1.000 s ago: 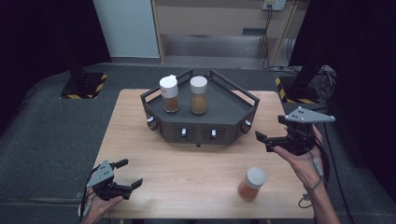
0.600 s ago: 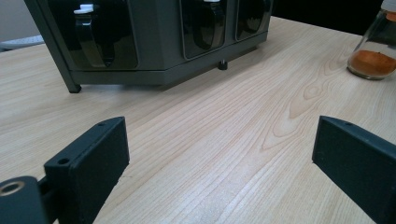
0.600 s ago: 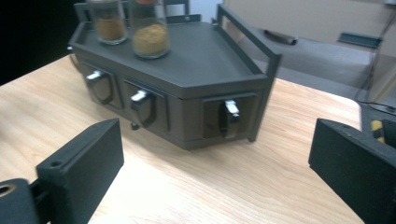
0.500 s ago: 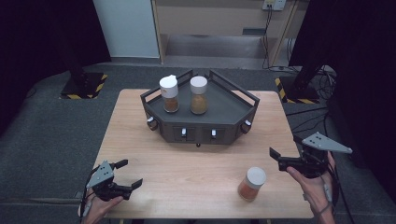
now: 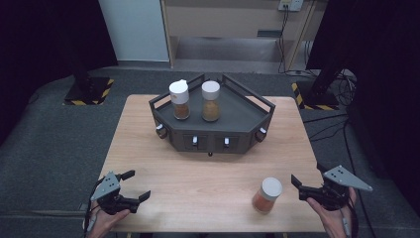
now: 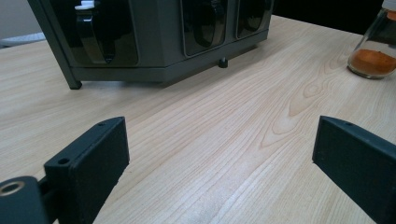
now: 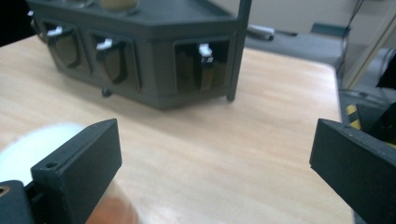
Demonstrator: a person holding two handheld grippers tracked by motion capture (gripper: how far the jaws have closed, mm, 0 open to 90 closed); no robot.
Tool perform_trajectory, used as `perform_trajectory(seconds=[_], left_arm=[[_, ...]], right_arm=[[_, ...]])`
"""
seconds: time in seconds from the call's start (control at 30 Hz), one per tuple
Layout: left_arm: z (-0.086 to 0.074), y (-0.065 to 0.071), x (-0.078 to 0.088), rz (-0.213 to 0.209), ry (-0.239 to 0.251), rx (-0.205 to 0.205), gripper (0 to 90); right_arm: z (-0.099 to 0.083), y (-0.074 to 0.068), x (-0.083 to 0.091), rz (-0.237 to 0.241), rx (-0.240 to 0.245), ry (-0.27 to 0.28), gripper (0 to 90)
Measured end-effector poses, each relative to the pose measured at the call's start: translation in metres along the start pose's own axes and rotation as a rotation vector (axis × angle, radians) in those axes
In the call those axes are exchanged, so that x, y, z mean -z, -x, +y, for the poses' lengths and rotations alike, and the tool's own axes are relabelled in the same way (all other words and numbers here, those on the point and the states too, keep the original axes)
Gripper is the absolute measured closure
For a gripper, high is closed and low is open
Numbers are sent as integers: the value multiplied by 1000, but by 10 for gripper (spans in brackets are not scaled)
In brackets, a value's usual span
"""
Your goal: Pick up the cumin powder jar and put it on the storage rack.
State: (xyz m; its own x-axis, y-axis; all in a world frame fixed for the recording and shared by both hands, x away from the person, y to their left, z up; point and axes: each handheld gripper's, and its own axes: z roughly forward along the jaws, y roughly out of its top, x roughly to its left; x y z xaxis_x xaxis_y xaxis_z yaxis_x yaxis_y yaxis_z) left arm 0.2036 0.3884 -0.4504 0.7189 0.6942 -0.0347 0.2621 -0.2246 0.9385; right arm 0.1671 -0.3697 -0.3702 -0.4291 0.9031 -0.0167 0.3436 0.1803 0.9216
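1. High view, lower right of the frame: the right gripper (image 5: 302, 184) is now low over the bench (image 5: 213, 183), just beside the jar (image 5: 267, 195), having dropped from beside the rack (image 5: 213, 126) a second ago. Its jaws have just been opening and now stand wide, released, with nothing between them.
2. High view, the jar: it stands upright on the bench at lower right, white cap on top, orange powder inside, apart from the gripper tips and in the same spot as in the earlier pictures.
3. High view, lower left: the left gripper (image 5: 134, 186) rests near the bench edge, jaws spread, empty, unmoved over the last second.
4. High view, centre: the rack carries two more jars (image 5: 195, 99) on its top deck, both upright and side by side.
5. Left gripper view: both black jaws stand well apart over bare wood. The rack fills the upper left, and the jar (image 6: 376, 53) sits at the far upper right, well apart.
6. Right gripper view: the jaws are wide and hold nothing. The jar's white cap (image 7: 42, 144) blurs in at lower left, partly behind the left jaw, not between the two.
7. Judgement: the descent and the opening read as the approach to a grasp. The gripper probably needs to shift towards the jar so that it lies between the jaws before closing.
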Motion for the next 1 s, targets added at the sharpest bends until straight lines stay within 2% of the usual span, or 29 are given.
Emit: perform_trajectory(seconds=[0.1, 0.37, 0.47, 0.53, 0.77, 1.0], left_arm=[[0, 0, 0, 1, 0, 1, 28], [-1, 0, 1, 3, 5, 9, 28], [-1, 0, 1, 4, 7, 7, 28], [-1, 0, 2, 4, 6, 7, 28], [-1, 0, 2, 0, 10, 1, 28], [-1, -1, 1, -7, 11, -6, 28]], right_arm=[[-12, 0, 0, -6, 7, 3, 24], [-34, 5, -5, 21, -17, -25, 21], [-41, 3, -6, 18, -2, -23, 21], [-44, 3, -6, 19, 12, -25, 21], [-53, 10, -6, 37, -5, -9, 22], [-55, 11, -9, 55, 16, -10, 25]])
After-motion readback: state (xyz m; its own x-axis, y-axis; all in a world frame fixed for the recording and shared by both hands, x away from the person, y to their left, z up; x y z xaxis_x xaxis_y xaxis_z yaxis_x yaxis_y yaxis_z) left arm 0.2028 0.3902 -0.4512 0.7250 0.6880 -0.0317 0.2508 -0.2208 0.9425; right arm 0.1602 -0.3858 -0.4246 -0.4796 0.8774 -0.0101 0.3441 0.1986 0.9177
